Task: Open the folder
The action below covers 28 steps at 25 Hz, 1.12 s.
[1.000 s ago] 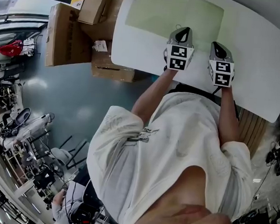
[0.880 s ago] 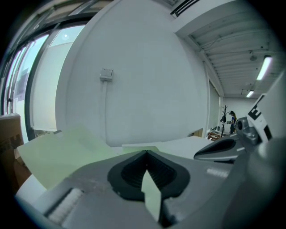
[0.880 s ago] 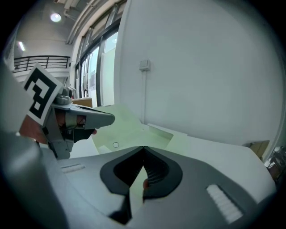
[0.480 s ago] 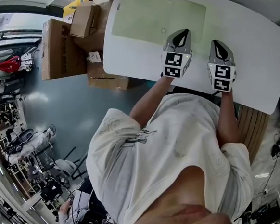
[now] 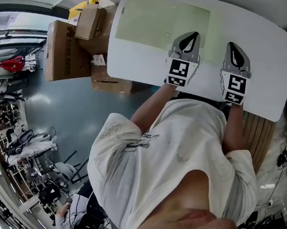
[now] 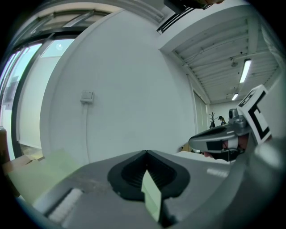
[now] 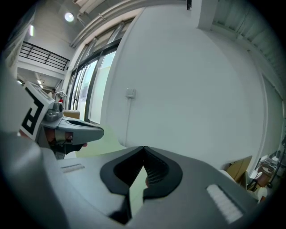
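The left claw (image 5: 191,37) covers the near right corner of the folder (image 5: 146,18), so whether its tips touch the sheet cannot be told. In the left gripper view a pale green sliver (image 6: 152,197) shows in the slit below the closed tips (a pinched edge or only a glimpse past them, unclear). The person's torso (image 5: 170,153) hides the near edge of the bench (image 5: 257,56). That bench hides part of the cardboard boxes (image 5: 65,43). Floor clutter (image 5: 17,141) at the left is too small to identify.

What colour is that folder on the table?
Pale green folder; the head view shows it best.
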Motion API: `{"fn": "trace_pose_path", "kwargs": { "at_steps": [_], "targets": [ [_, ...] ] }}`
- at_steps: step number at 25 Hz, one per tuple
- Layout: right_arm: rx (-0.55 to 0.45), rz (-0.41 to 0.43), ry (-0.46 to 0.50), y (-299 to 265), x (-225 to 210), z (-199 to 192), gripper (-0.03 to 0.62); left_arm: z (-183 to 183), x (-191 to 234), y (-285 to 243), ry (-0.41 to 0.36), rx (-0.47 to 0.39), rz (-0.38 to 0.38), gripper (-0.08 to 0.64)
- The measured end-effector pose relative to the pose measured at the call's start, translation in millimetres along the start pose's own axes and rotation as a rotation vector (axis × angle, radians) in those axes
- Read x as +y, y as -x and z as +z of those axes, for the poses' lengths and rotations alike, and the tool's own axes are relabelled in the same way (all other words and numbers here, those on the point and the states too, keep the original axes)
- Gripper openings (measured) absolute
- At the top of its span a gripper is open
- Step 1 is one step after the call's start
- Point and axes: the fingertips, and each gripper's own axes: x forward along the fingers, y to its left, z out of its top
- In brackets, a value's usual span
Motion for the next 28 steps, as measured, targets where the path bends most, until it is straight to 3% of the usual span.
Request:
{"fn": "trace_pose_path", "kwargs": {
  "at_steps": [8, 11, 17, 22, 28],
  "targets": [
    [-0.153, -0.092, -0.022, 19.0, -23.0, 51.4, 0.002, 66.1, 8.3, 22.3, -0.017, -0.140, 0.048, 0.000],
    [-0.214, -0.103, -0.025, 27.4, -24.7, 73.4, 0.002, 92.6, 12.8, 31.8, -0.043, -0.205, 0.063, 0.000],
    [-0.359, -0.113, -0.009, 45.9, -23.9, 116.0, 0.002, 142.4, 24.4, 56.8, -0.021, -0.365, 0.142, 0.000],
    [-0.443, -0.140, 0.004, 62.4, -27.3, 139.8, 0.002, 161.7, 17.6, 67.2, -0.116, -0.412, 0.149, 0.000],
    [-0.456, -0.135, 0.025, 66.3, -23.0, 146.4, 0.002, 172.6, 12.9, 74.9, -0.146, -0.451, 0.145, 0.000]
  ]
}}
